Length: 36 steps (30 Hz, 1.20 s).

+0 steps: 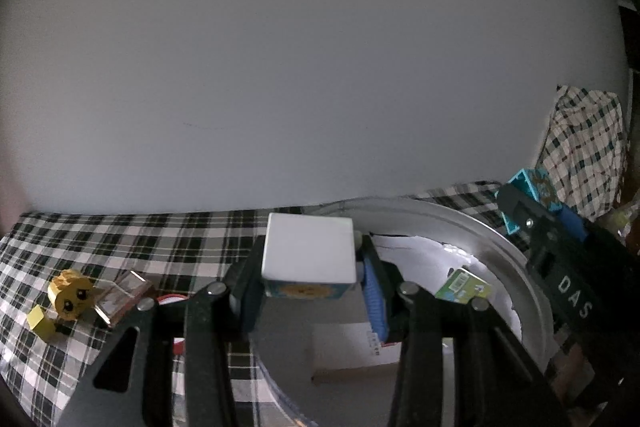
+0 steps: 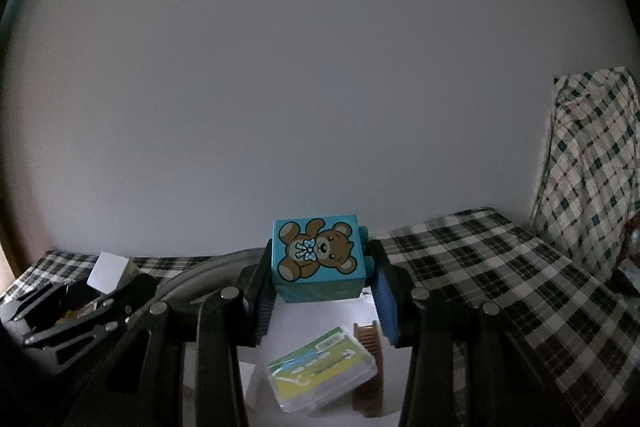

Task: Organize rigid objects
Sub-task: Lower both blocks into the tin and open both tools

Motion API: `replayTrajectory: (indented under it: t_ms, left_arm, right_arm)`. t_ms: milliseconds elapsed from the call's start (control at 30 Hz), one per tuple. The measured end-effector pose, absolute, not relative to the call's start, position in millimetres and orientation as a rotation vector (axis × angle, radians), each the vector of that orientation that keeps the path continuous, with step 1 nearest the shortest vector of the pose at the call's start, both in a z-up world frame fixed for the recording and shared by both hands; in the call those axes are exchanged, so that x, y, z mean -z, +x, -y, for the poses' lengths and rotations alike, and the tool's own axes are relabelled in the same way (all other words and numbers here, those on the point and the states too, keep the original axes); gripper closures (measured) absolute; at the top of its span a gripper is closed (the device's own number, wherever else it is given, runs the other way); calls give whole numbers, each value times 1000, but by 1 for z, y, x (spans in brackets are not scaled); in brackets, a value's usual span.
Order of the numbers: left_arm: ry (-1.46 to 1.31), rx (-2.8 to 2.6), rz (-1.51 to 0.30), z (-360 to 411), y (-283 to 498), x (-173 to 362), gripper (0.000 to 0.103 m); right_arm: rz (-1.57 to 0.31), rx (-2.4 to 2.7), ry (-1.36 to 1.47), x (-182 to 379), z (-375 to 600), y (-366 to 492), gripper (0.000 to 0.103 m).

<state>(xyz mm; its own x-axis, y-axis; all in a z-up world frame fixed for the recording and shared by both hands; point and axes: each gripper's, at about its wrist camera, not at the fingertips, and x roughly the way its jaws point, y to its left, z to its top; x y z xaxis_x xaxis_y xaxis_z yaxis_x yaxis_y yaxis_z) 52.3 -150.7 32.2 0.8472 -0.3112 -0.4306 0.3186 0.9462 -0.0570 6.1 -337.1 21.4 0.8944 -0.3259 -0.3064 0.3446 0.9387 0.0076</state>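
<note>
Blocks are what both grippers carry: the left gripper (image 1: pixel 310 277) is clamped on a white-topped block (image 1: pixel 309 251) with a yellow print on its near face, and the right gripper (image 2: pixel 318 281) is clamped on a teal teddy-bear block (image 2: pixel 318 259). Each block sits squarely between the pads, held above a round metal tray (image 1: pixel 504 247), probably so it can be set down inside with the rest. In the tray lie a sheet of white paper (image 1: pixel 416 249) and a small green-labelled box (image 1: pixel 464 285).

From the left wrist, things outside the tray show at 8 o'clock on the checked cloth (image 1: pixel 120 239): a yellow smiley piece (image 1: pixel 70 294), a small yellow cube (image 1: pixel 41 323) and a clear case (image 1: pixel 120 297), all likely awaiting sorting. The right gripper appears there at 3 o'clock. Only the right wrist shows the teddy print, a brown ribbed piece (image 2: pixel 368 337) touching the labelled box at 6 o'clock, and the left gripper at 9 o'clock.
</note>
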Motion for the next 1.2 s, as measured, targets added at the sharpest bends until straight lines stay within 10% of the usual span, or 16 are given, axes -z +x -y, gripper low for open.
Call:
replayTrajectory:
  t_ms: [1067,1200]
  left_arm:
    - [170,332,-723,215,81,-12,59]
    - [127,341,-752,210,80,-12,13]
  right_arm:
    - [-539,386,120,-4,374,37,57]
    - [-539,349,142,-3,372,36,54]
